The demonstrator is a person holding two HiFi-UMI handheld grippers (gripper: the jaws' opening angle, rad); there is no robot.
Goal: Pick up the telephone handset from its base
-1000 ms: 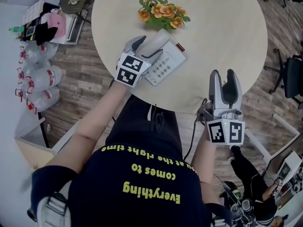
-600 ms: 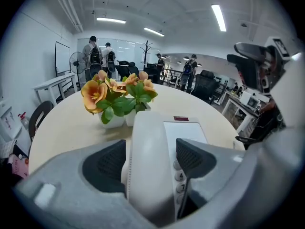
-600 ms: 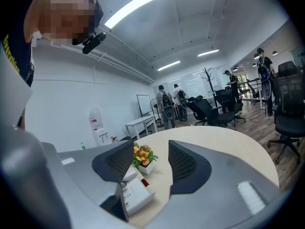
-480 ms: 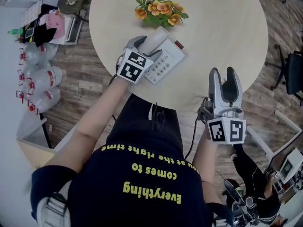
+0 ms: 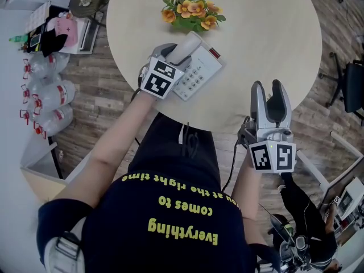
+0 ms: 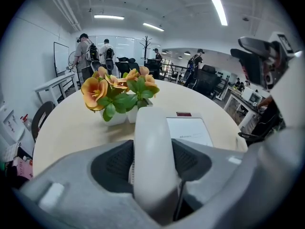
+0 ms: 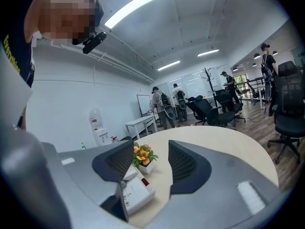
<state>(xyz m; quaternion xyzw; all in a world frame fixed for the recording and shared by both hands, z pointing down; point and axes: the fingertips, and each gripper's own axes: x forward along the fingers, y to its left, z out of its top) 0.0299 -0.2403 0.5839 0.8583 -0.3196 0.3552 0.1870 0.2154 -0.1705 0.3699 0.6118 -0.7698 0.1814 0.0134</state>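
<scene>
Handset (image 6: 155, 147) between left tool's (image 5: 175, 54) closing jaws

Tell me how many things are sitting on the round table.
2: the telephone near the person's edge, its handset between the left gripper's closing jaws, and the potted flowers beyond it. Nothing looks hidden.

Potted flowers (image 5: 192, 11): orange blooms, standing on round table (image 5: 267, 44).
Water bottles (image 5: 45, 90): bunched on floor, left.

Handset (image 6: 155, 161) smooth plastic, slight sheen; table (image 5: 273, 38) matt laminate; floor (image 5: 108, 101) wood planks.
</scene>
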